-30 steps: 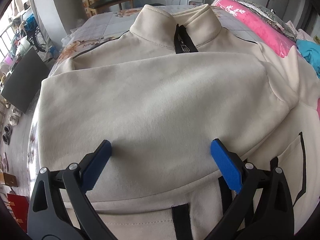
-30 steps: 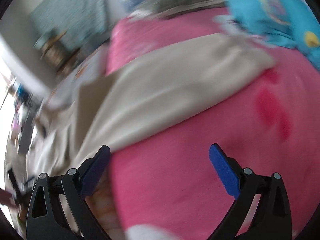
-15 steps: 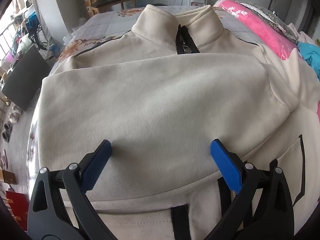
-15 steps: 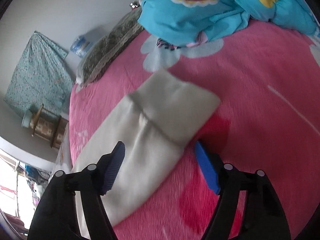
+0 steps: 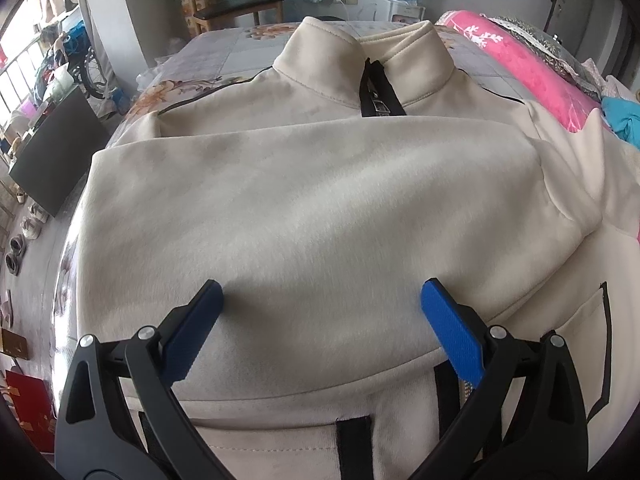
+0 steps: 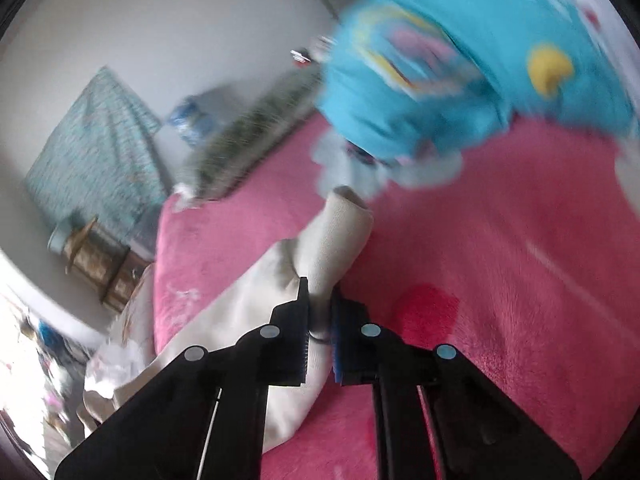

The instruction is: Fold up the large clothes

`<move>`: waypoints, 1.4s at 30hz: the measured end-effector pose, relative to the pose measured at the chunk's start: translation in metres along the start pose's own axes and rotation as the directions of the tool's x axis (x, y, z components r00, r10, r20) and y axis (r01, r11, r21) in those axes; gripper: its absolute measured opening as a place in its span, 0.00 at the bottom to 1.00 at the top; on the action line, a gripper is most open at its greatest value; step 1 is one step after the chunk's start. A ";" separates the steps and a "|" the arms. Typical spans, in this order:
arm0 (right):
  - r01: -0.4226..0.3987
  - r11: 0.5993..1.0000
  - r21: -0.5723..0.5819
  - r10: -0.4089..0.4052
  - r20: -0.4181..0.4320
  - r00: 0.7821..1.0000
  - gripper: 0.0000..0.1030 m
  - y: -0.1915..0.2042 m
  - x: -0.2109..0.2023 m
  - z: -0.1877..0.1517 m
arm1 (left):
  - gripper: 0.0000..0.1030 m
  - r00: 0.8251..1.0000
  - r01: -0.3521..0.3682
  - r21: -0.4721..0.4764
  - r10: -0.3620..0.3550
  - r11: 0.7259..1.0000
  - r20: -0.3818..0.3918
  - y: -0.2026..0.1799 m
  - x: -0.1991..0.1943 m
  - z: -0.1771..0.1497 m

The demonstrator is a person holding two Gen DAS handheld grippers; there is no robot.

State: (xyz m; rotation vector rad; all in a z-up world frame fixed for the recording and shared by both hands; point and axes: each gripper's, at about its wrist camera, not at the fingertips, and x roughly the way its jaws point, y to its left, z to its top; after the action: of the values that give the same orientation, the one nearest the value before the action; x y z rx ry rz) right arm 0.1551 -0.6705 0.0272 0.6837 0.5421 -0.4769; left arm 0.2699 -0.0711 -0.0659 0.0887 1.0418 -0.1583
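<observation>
A large cream zip jacket (image 5: 312, 208) with black trim lies on the bed, collar at the far side, one sleeve folded across its chest. My left gripper (image 5: 320, 300) is open and empty, hovering just over the folded sleeve near the hem. In the right wrist view the jacket's other sleeve (image 6: 336, 248) stretches over a pink blanket (image 6: 500, 300). My right gripper (image 6: 320, 300) is shut on that sleeve just behind its cuff, which sticks up beyond the jaws.
A blue patterned cloth (image 6: 460, 80) lies heaped on the pink blanket beyond the cuff. The pink blanket (image 5: 532, 64) also borders the jacket's right side. A wooden chair (image 5: 236, 4) stands past the bed's far end. A dark panel (image 5: 52, 152) and shoes are on the floor at left.
My right gripper swung over the pink blanket to the sleeve's cuff end, closed on it and lifted it. My left gripper stayed open and almost still.
</observation>
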 end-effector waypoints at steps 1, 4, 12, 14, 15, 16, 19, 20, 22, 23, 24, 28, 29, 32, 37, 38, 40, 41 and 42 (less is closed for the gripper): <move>-0.004 1.000 -0.023 0.005 0.009 1.000 0.09 0.008 -0.007 0.001 | 0.94 1.000 -0.001 -0.002 0.001 1.000 0.000 0.000 0.000 0.000; -0.025 0.998 -0.063 0.028 0.040 0.999 0.09 0.027 -0.026 0.003 | 0.94 1.000 -0.008 -0.012 0.008 1.000 0.002 0.000 0.000 0.000; -0.154 0.974 -0.169 0.182 0.166 0.969 0.09 0.099 -0.101 0.003 | 0.94 1.000 -0.018 -0.030 0.019 0.999 0.015 0.000 0.000 0.000; -0.188 0.963 -0.191 0.222 0.176 0.959 0.09 0.118 -0.114 0.002 | 0.94 1.000 -0.020 -0.032 0.021 0.999 0.021 0.000 0.000 -0.001; -0.208 0.956 -0.209 0.247 0.184 0.951 0.09 0.132 -0.123 0.000 | 0.94 0.999 -0.021 -0.033 0.022 0.999 0.024 0.001 0.000 -0.001; -0.215 0.951 -0.223 0.259 0.190 0.947 0.09 0.141 -0.129 -0.002 | 0.94 0.999 -0.022 -0.034 0.023 0.999 0.031 0.000 0.000 -0.002; -0.236 0.930 -0.283 0.296 0.194 0.935 0.09 0.174 -0.145 -0.011 | 0.94 0.999 -0.027 -0.040 0.029 0.999 0.045 0.000 -0.001 -0.003; -0.243 0.924 -0.296 0.306 0.191 0.932 0.09 0.183 -0.149 -0.013 | 0.94 0.998 -0.028 -0.041 0.030 0.999 0.049 0.000 -0.001 -0.003; -0.270 0.905 -0.328 0.340 0.178 0.923 0.09 0.204 -0.161 -0.020 | 0.94 0.998 -0.029 -0.043 0.031 0.999 0.056 0.000 -0.001 -0.004; -0.276 0.900 -0.338 0.348 0.175 0.921 0.09 0.210 -0.165 -0.023 | 0.94 0.998 -0.029 -0.043 0.031 0.999 0.059 -0.001 -0.001 -0.005; -0.284 0.892 -0.350 0.359 0.172 0.917 0.09 0.219 -0.170 -0.026 | 0.94 0.998 -0.028 -0.043 0.030 0.999 0.062 0.000 -0.001 -0.005; -0.317 0.863 -0.394 0.404 0.159 0.901 0.09 0.247 -0.187 -0.039 | 0.94 0.997 -0.026 -0.045 0.029 0.999 0.067 0.000 -0.002 -0.007; -0.324 0.853 -0.409 0.416 0.158 0.896 0.09 0.255 -0.193 -0.043 | 0.94 0.997 -0.025 -0.046 0.028 0.999 0.069 0.000 -0.002 -0.007; -0.343 0.832 -0.437 0.441 0.144 0.886 0.09 0.275 -0.202 -0.050 | 0.94 0.997 -0.023 -0.047 0.026 0.999 0.073 0.001 -0.002 -0.008; -0.385 0.794 -0.470 0.480 0.095 0.872 0.09 0.305 -0.208 -0.066 | 0.94 0.997 -0.021 -0.051 0.025 0.998 0.077 0.001 -0.003 -0.009; -0.391 0.787 -0.477 0.485 0.087 0.870 0.09 0.312 -0.208 -0.070 | 0.94 0.997 -0.020 -0.052 0.024 0.998 0.077 0.001 -0.003 -0.009; -0.405 0.777 -0.482 0.493 0.067 0.867 0.09 0.321 -0.204 -0.075 | 0.94 0.997 -0.020 -0.051 0.024 0.998 0.077 0.001 -0.003 -0.009; -0.411 0.773 -0.482 0.497 0.058 0.866 0.09 0.324 -0.201 -0.076 | 0.94 0.997 -0.018 -0.052 0.022 0.998 0.077 0.001 -0.003 -0.009; -0.424 0.766 -0.483 0.504 0.040 0.863 0.09 0.331 -0.199 -0.082 | 0.94 0.997 -0.015 -0.055 0.019 0.998 0.078 0.002 -0.004 -0.009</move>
State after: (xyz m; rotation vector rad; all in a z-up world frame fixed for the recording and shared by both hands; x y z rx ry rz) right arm 0.1687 -0.3425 0.2462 0.2917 0.2860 0.0758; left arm 0.2605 -0.0678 -0.0674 0.0418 0.9662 -0.1175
